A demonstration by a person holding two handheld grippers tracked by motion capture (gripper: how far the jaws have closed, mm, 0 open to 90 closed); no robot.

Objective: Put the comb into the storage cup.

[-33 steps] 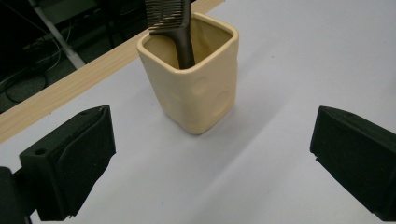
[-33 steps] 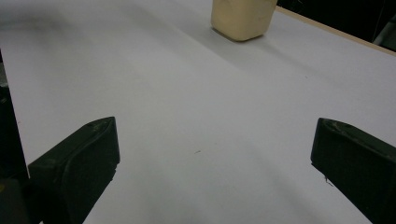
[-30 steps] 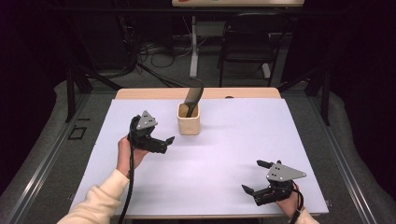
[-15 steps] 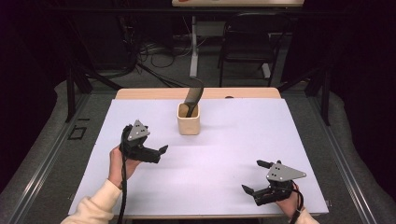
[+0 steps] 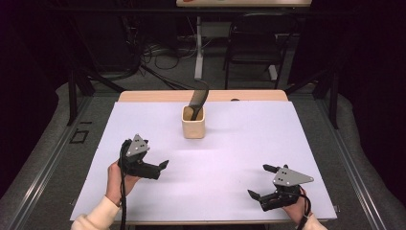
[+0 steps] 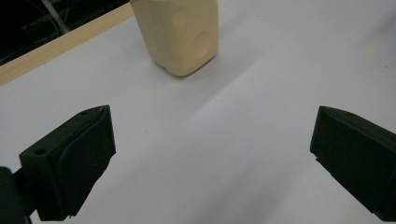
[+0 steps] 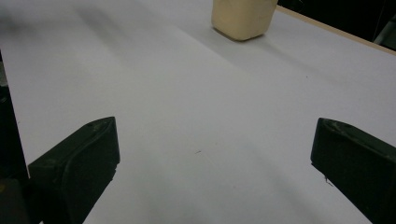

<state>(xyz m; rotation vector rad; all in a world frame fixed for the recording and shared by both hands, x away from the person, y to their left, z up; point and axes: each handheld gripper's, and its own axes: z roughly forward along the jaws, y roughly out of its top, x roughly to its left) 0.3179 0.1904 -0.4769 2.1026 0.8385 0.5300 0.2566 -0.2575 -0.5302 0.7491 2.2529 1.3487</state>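
Left gripper is held low over the near-left part of the white surface, gripped by the left hand, its jaws pointing right and slightly away. In the left gripper view the jaws stand wide apart with nothing between them. Right gripper sits at the near-right corner, close to the front edge, grey plate on top; jaws point left, likewise spread wide and empty.

The cream cup stands upright at centre-rear, near the wooden back edge, with a dark utensil leaning out of it. It lies well apart from both grippers — open white sheet lies between and around them.

Against the earlier frames: the left gripper has drawn back from beside the cup toward the near edge — the right gripper has kept its place, and the cup is unmoved.
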